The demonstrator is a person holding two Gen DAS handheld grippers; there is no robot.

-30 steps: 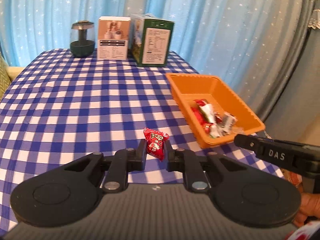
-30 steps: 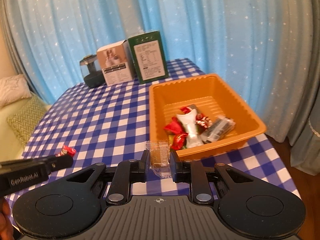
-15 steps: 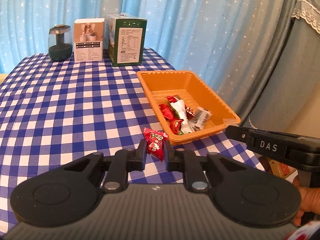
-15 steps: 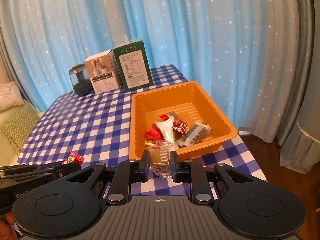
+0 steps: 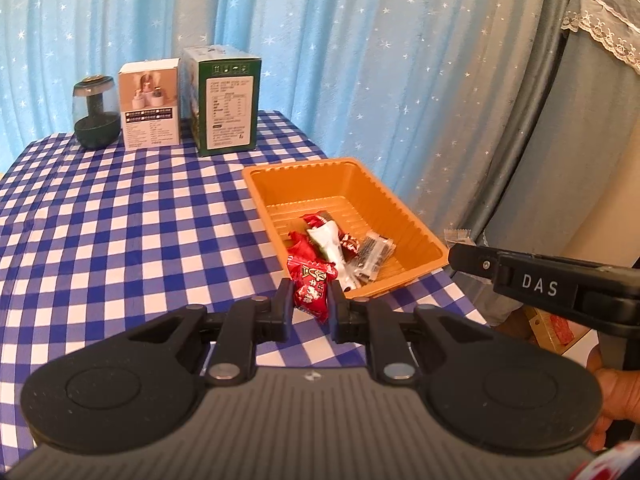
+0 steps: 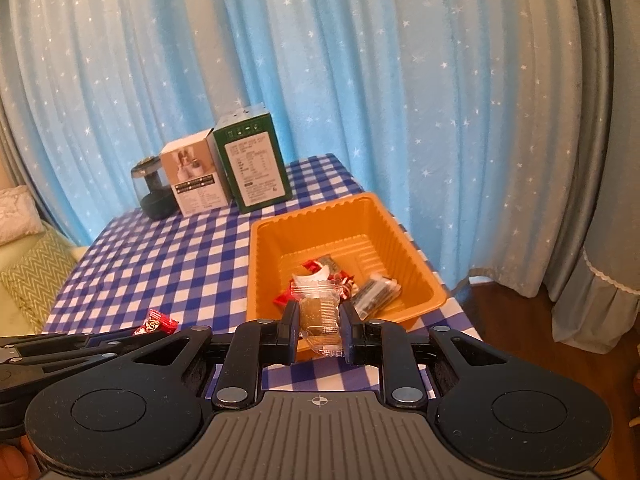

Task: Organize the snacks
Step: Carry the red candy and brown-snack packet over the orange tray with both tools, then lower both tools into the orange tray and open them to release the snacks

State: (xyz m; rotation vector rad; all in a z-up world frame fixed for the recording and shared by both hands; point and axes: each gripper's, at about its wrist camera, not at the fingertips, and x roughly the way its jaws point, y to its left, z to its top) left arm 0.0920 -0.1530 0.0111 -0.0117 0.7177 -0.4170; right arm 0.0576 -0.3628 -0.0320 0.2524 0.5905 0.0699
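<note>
My left gripper (image 5: 310, 302) is shut on a red candy packet (image 5: 312, 286), held above the tablecloth just in front of the orange tray (image 5: 352, 184). My right gripper (image 6: 320, 328) is shut on a clear packet with a brown snack (image 6: 320, 312), held above the near edge of the tray (image 6: 316, 220). The tray holds several wrapped snacks (image 5: 340, 246). The right gripper's tip and its clear packet show at the right of the left wrist view (image 5: 458, 236). The left gripper's red packet shows at the left of the right wrist view (image 6: 156, 322).
A blue checked tablecloth (image 5: 120, 220) covers the table. At the far edge stand a green box (image 5: 224, 108), a white box (image 5: 150, 106) and a dark glass jar (image 5: 96, 116). Blue starred curtains hang behind. A cushion (image 6: 32, 272) lies left of the table.
Both grippers have risen and pulled back with their packets still held. The tray now looks farther off and lower in both views.
</note>
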